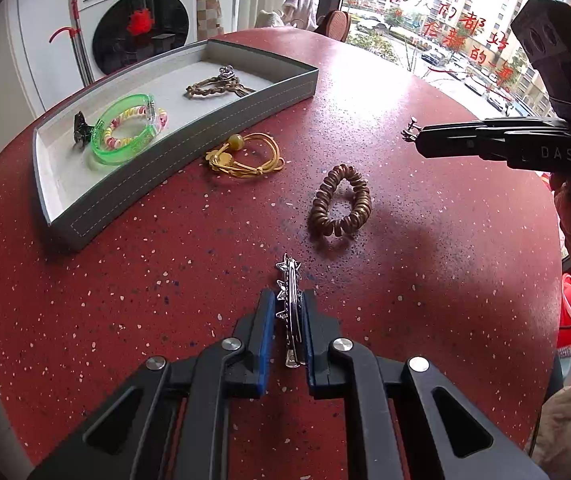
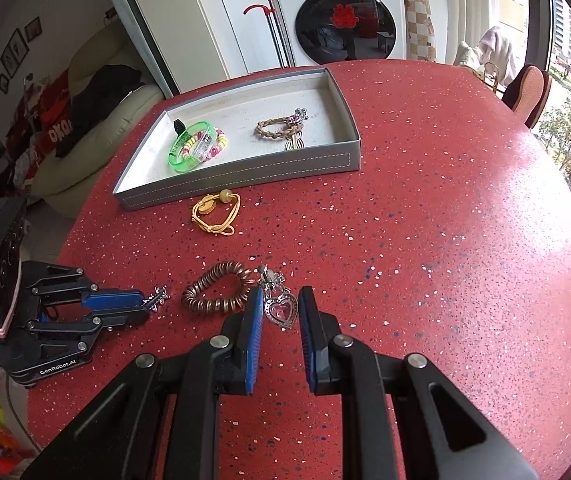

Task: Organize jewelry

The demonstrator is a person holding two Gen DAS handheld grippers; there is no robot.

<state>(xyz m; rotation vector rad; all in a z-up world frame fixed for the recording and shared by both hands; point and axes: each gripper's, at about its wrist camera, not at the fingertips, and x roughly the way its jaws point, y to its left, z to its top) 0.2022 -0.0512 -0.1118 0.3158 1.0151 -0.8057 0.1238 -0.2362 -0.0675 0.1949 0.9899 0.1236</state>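
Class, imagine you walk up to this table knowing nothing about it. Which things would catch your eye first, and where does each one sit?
The speckled red table dominates both views. On its far side a grey tray holds a bright green bangle. Nearer, the left gripper is shut on a spiky silver hair clip, and the right gripper has a heart pendant between its fingers, beside a bronze coil hair tie lying on the table.

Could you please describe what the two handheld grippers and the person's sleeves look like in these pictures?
Both are black linkage grippers with silver rivets and blue pads on the fingers. The left gripper carries a black camera block with a pink band and white "GenRobot.AI" lettering. The right gripper shows white letters "DAS", a green light on its black block, and a thin black cable. Sleeves look pale and fuzzy.
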